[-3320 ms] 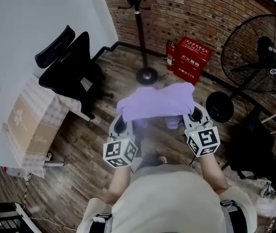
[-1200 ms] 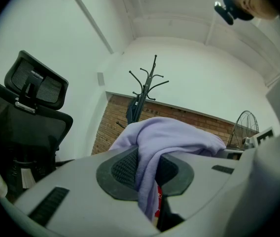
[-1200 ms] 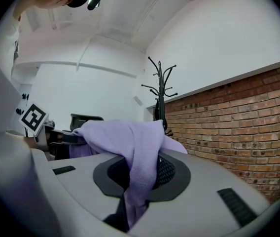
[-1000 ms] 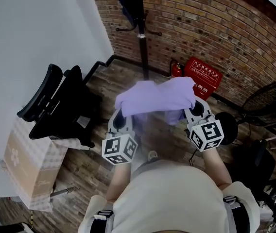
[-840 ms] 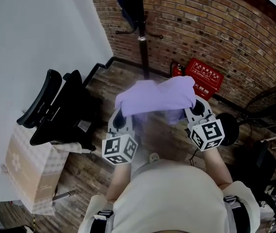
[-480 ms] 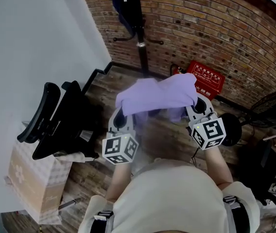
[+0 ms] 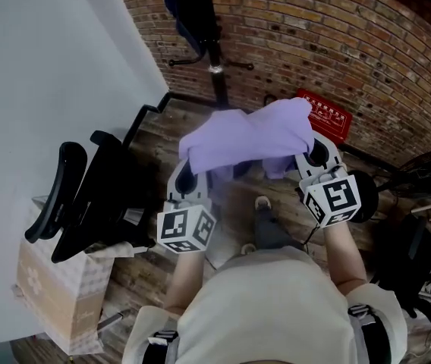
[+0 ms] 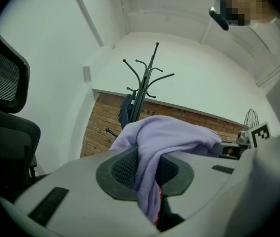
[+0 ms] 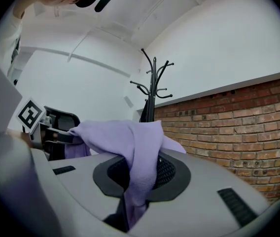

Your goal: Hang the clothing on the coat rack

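Observation:
A lilac garment (image 7: 246, 139) hangs stretched between my two grippers, held up in front of me. My left gripper (image 7: 189, 174) is shut on its left end, and the cloth (image 8: 152, 154) is pinched between the dark pads. My right gripper (image 7: 313, 152) is shut on the right end, where the fabric (image 9: 140, 167) drapes over the jaws. The black coat rack (image 7: 214, 59) stands ahead against the brick wall, with a dark garment (image 7: 187, 10) hanging on it. Its bare upper hooks (image 8: 147, 75) show in the left gripper view and also in the right gripper view as hooks (image 9: 154, 80).
A black office chair (image 7: 86, 196) stands at my left by the white wall, with a cardboard box (image 7: 48, 290) below it. A red crate (image 7: 322, 112) sits at the foot of the brick wall. A fan base (image 7: 363, 196) and dark gear are at the right.
The coat rack and brick wall have come nearer and the view has tilted up. Both grippers have lifted slightly with the lilac garment still held between them.

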`<state>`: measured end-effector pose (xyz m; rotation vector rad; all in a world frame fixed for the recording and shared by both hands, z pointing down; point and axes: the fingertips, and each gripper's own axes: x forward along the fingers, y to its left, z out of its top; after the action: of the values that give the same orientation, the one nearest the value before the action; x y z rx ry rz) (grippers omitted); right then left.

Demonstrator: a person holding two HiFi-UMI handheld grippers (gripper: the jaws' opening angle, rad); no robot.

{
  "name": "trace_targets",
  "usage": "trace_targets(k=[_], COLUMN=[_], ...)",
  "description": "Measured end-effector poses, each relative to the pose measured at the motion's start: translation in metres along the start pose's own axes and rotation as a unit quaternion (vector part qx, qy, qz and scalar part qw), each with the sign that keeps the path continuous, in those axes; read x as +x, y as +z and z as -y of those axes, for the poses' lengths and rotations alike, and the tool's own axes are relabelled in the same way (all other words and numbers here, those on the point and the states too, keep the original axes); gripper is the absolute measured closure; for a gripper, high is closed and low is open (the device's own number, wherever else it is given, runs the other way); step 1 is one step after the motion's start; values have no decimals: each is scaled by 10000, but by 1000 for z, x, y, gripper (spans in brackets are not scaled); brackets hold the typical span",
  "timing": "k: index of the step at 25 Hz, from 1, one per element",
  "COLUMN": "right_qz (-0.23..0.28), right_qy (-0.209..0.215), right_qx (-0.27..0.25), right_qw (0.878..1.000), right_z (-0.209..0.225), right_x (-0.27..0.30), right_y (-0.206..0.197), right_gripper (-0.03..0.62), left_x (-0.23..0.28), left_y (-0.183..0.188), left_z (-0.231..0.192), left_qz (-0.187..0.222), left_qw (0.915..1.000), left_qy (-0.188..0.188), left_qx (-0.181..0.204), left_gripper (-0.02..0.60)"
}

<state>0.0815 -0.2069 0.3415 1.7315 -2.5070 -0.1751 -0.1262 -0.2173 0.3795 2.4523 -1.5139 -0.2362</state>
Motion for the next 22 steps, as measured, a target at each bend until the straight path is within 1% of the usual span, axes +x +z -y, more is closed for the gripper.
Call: trace_targets(k=[5, 11, 17, 22], right_qz=[140, 274, 324, 400], right_qy=[48, 172, 310, 477], right_qx=[-95, -144, -205, -247], right_qw=[9998, 9994, 9988, 9978], right_z=[21, 54, 83, 99], right_x=[31, 78, 123, 158], right_y=[8, 19, 28, 33], right_gripper=[549, 549, 549, 549], left_x=[34, 84, 129, 156], left_y=[9, 29, 43, 50], left_z=[-5, -12, -20, -28], left_qz=[100, 230, 287, 329], left_qw=[9999, 9995, 9990, 9984], left_qy=[15, 62, 220, 373], left_qx=[84, 222, 266, 287], left_gripper=[535, 535, 534, 534])
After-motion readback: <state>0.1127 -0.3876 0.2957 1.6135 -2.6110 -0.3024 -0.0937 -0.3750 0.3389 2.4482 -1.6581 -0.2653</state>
